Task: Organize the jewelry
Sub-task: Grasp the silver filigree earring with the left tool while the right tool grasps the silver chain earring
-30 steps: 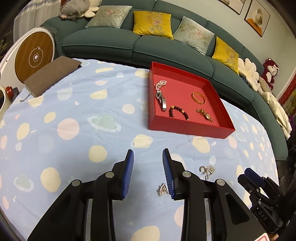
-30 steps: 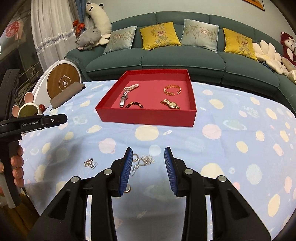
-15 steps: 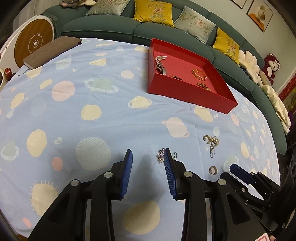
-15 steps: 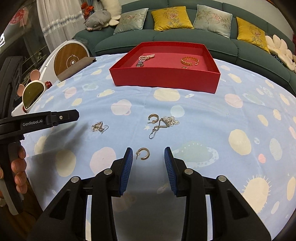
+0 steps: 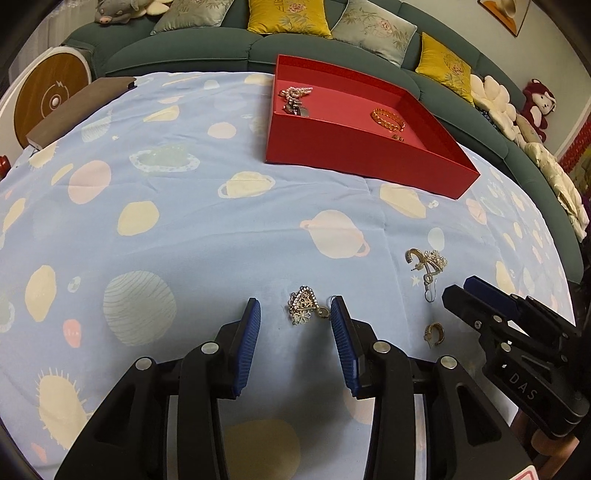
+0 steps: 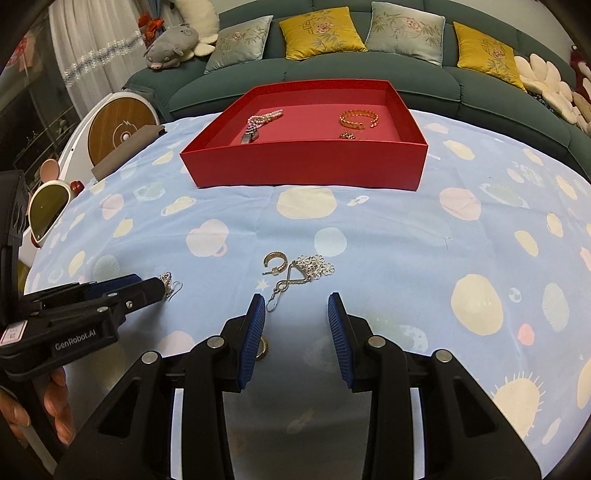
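Note:
A red tray [image 5: 354, 151] [image 6: 306, 166] on the blue planet-print cloth holds a pearl bracelet [image 5: 295, 94], a gold bracelet [image 5: 388, 118] and other pieces. A silver drop earring [image 5: 304, 304] lies between the fingers of my open left gripper [image 5: 295, 317]; it also shows in the right wrist view [image 6: 170, 282]. My open right gripper [image 6: 297, 314] hangs low just short of a silver cluster with a gold hoop [image 6: 295, 269] [image 5: 426, 264]. Another gold hoop [image 5: 434, 332] [image 6: 262, 349] lies by the right gripper's left finger, partly hidden.
A brown pad [image 5: 77, 107] lies at the cloth's far left edge beside a round wooden-faced device [image 5: 48, 99]. A green sofa with cushions [image 6: 321, 33] curves behind the table. A small mirror [image 6: 46, 210] stands off the left edge.
Both grippers have come down and forward. The left one now has the silver earring between its fingers; the right has passed the single gold hoop and neared the cluster.

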Available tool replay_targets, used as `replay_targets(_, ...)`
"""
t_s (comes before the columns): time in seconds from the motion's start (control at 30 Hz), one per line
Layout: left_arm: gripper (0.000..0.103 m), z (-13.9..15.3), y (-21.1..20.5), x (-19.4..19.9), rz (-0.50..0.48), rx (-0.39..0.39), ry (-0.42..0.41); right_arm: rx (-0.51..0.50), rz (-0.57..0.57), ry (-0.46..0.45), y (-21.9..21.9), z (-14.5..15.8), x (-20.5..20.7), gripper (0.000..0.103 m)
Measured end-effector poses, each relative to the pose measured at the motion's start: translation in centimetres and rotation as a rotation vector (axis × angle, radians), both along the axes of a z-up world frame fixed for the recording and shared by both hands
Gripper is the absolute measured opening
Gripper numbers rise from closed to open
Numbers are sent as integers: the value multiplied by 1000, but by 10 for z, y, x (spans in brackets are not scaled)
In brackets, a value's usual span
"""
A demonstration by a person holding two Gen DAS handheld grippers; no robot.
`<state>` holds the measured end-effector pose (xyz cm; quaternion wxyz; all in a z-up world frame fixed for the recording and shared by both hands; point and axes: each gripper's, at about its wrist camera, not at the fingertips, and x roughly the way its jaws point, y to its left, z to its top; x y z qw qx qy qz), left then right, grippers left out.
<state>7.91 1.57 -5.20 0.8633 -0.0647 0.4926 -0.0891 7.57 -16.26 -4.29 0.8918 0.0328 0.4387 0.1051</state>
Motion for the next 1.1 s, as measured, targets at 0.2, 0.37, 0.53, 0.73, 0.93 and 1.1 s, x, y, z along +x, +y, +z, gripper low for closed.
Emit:
replay_targets(0.2,37,-1,-3,0,-15,17,-21,-16,28,14,11,-12,7,32)
replay_targets(0.37,37,-1,-2,-2,-29,20,-27,-76,66,-15,25,-13,8,16)
replay_targets(0.53,37,-1,0,-7,-44,22,-35,-94,80,-25,28,-12,5,1)
replay_targets(0.73,37,-1,0,-10,-53,14,-37,-75,40,-40,14,-2,-1,0)
replay_targets(0.93,37,10,-9,-17,-66,13,-81,-45,18,-38,3,5,-4,0)
replay_targets(1.1,37,10,-24,-22,-112,-11,-70,-36,16,-35,-1,5,-7,0)
